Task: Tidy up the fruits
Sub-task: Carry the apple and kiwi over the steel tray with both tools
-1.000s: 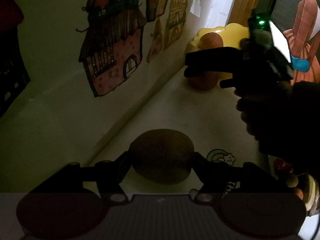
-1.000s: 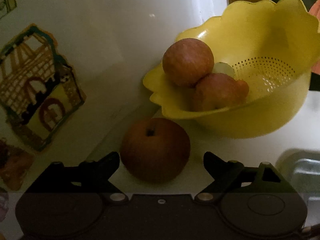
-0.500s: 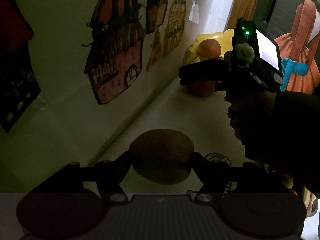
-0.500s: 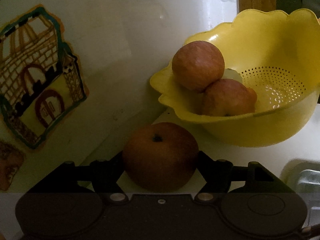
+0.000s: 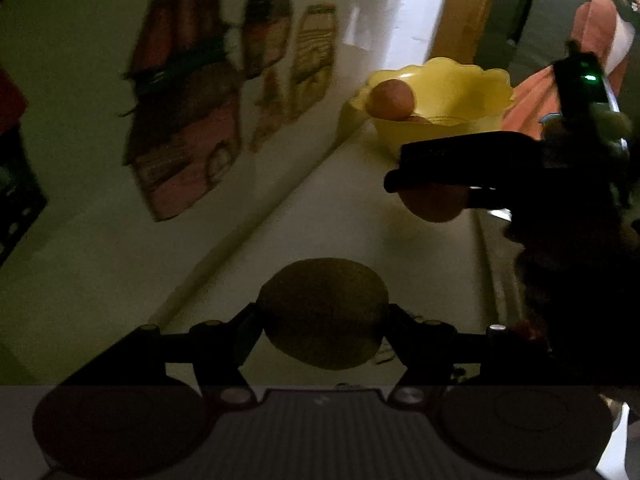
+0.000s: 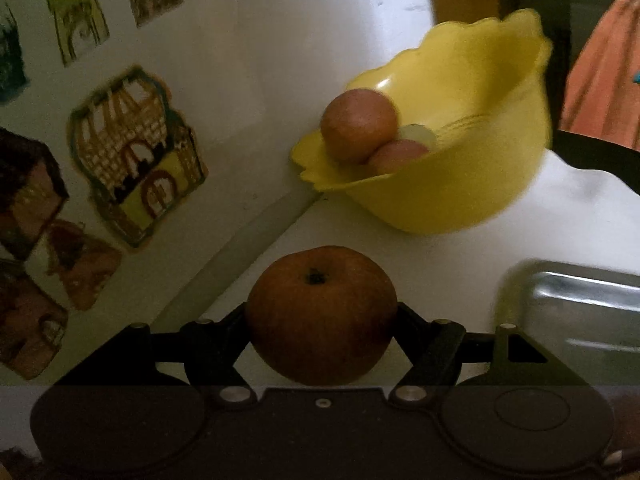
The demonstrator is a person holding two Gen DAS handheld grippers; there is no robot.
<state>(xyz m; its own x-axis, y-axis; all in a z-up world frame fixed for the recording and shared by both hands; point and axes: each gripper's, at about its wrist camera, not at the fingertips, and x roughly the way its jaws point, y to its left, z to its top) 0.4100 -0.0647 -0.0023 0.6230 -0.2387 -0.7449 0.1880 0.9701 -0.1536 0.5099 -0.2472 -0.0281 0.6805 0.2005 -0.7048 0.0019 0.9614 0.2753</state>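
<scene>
While the left gripper [image 5: 322,316] pinches a kiwi [image 5: 323,312] above the white surface [image 5: 340,220], the right gripper [image 6: 320,316] clamps an apple [image 6: 321,314] near the yellow bowl [image 6: 460,196] holding two apples [image 6: 359,125].

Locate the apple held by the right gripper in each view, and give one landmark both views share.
Left wrist: the apple sits right of centre, under the dark right gripper.
Right wrist: it fills the lower centre, clamped between the fingers.
Shared landmark: the yellow bowl against the wall.
</scene>
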